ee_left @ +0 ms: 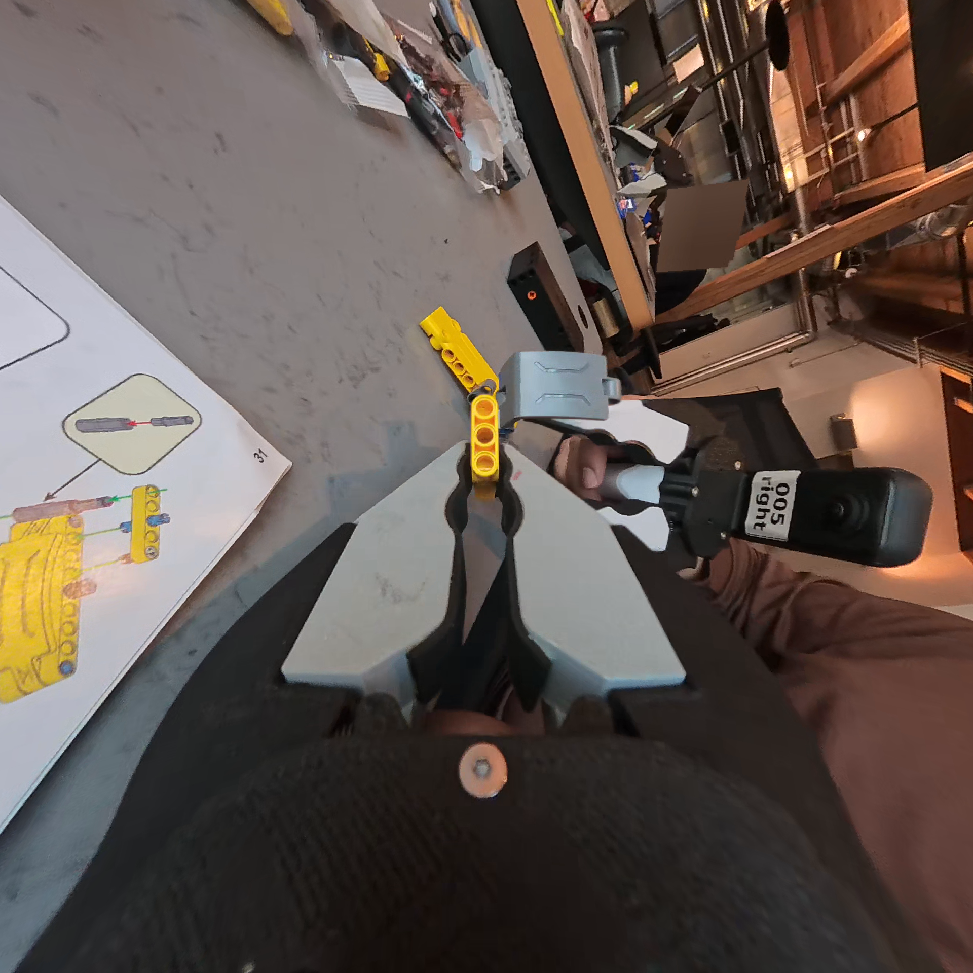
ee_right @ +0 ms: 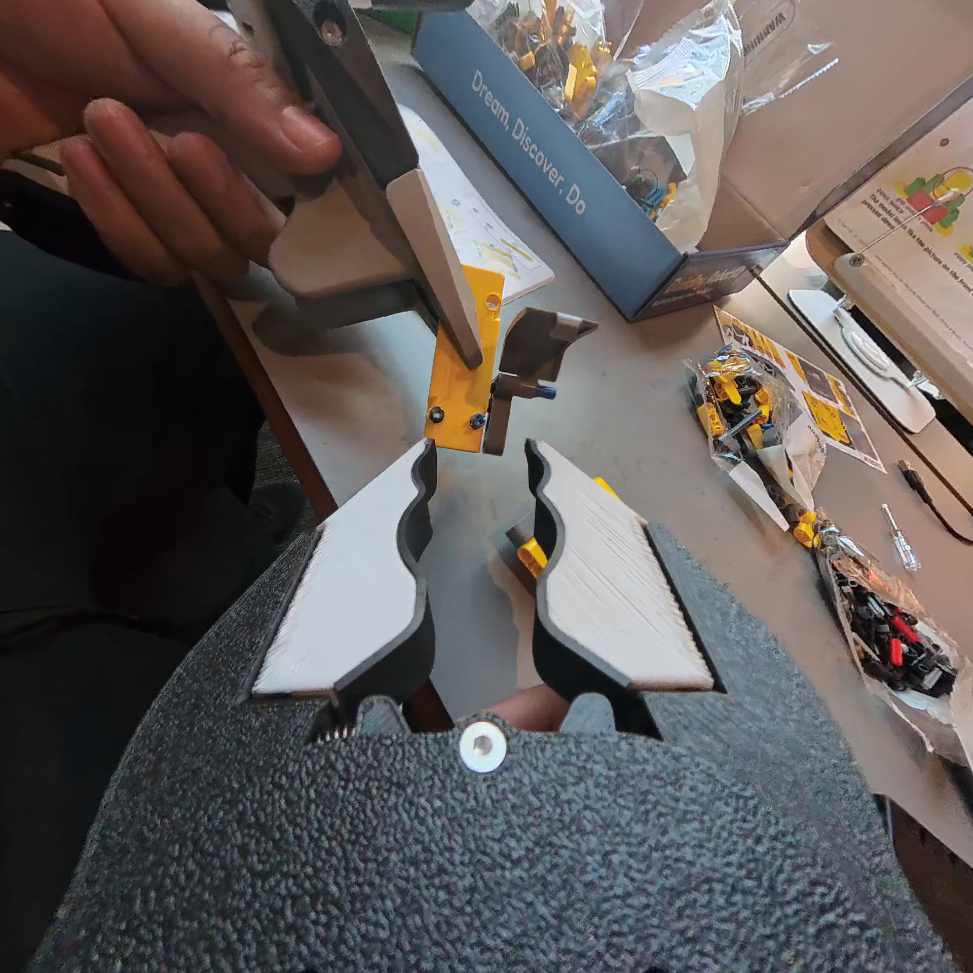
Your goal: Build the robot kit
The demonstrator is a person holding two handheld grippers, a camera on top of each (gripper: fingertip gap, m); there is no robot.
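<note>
A yellow beam with round holes (ee_left: 484,447) sits pinched between the tips of my left gripper (ee_left: 485,476), lifted clear of the grey table (ee_left: 221,184). Pinned to its far end are a grey shell-shaped panel (ee_left: 553,387) and a second yellow piece (ee_left: 455,350) that angles away over the tabletop.

From my right side the same assembly shows as a flat yellow plate (ee_right: 458,416) with a grey curved part (ee_right: 532,353) and a small blue pin (ee_right: 546,392) beside it. My right gripper (ee_right: 480,452) hangs just below it, fingers spread apart with nothing between them; its left fingertip is close to the plate's lower corner, and I cannot tell whether they touch. My left hand (ee_right: 174,158) wraps the other tool's handle at upper left.

One finger (ee_right: 453,310) of the left gripper covers much of the plate, so how far the grip reaches is hidden. A small yellow and grey piece (ee_right: 529,553) on the table is half concealed behind my right finger. In the left wrist view the right tool's camera body (ee_left: 821,513) and a brown sleeve (ee_left: 869,684) block the near right.

An open instruction booklet (ee_left: 121,500) lies on the table, cut off at the frame edge. Clear bags of small black, yellow and red parts (ee_right: 763,437), a dark blue box (ee_right: 553,174) and a small screwdriver (ee_right: 900,537) lie farther off. Beyond the table edge, timber beams and metal racking (ee_left: 790,158) fill a blurred, warmly lit room.
</note>
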